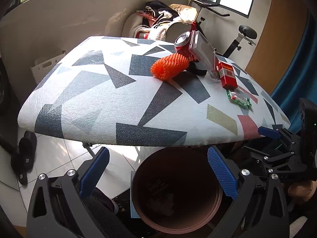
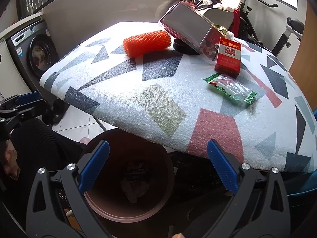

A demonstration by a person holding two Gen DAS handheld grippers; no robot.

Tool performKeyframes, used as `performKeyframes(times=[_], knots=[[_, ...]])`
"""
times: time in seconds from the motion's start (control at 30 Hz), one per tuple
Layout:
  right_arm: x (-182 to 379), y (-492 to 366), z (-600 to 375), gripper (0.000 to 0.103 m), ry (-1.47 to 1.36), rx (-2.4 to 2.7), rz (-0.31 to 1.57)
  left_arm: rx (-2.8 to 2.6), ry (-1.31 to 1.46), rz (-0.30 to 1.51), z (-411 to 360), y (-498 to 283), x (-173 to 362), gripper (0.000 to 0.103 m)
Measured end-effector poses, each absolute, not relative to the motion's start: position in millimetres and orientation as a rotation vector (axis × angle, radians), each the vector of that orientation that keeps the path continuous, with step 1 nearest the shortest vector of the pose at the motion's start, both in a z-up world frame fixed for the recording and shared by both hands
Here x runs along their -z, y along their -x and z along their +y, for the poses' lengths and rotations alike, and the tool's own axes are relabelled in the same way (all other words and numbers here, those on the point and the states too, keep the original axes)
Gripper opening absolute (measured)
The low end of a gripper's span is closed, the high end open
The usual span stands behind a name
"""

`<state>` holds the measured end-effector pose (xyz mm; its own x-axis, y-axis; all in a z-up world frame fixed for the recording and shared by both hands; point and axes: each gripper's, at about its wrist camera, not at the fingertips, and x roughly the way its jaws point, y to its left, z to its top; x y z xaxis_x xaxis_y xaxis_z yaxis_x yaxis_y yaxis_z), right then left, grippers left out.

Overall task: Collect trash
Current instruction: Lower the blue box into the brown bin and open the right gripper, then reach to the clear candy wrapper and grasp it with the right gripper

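Fingers: both pairs stand spread wide with nothing between the pads; the right gripper and the left gripper each hang over the mouth of the bin, which shows in the gap between their blue pads.
Table: covered in a geometric-patterned cloth, it fills the 12 o'clock half of both views, its near edge just beyond the fingertips.
Bin: a round brown bucket on the floor under the table's near edge, straight below the fingers; crumpled dark trash lies at its bottom.
Clear box: tilted, at 12 o'clock from the right fingers, at the far side of the table.
Orange foam net: lies on its side at 11 o'clock, well apart from the fingers.
Red cigarette pack: upright at 1 o'clock, just beside the clear box.
Green wrapper: flat on the cloth at 1 o'clock, nearest of the table trash to the right fingers, just before the pack.
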<state>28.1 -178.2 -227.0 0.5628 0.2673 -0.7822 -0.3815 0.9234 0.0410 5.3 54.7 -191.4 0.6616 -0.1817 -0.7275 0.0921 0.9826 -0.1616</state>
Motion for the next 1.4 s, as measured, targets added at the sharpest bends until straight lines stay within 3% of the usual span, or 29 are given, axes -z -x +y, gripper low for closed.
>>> performKeyframes(times=[0.53,1.0,1.4], knots=[[217.9,-38.0,-192.1,0.097,0.101,-0.353,0.889,0.173,0.080,0.797,45.1,-12.1,185.3,0.097],[198.6,-124.7,-279.8,0.097,-0.006,-0.300,0.891,0.170,0.060,0.688,59.3,-65.9,156.9,0.097],[228.0,-187.7,-259.7,0.097,0.276,-0.362,0.992,0.168,0.053,0.739,52.8,-101.7,167.3,0.097]])
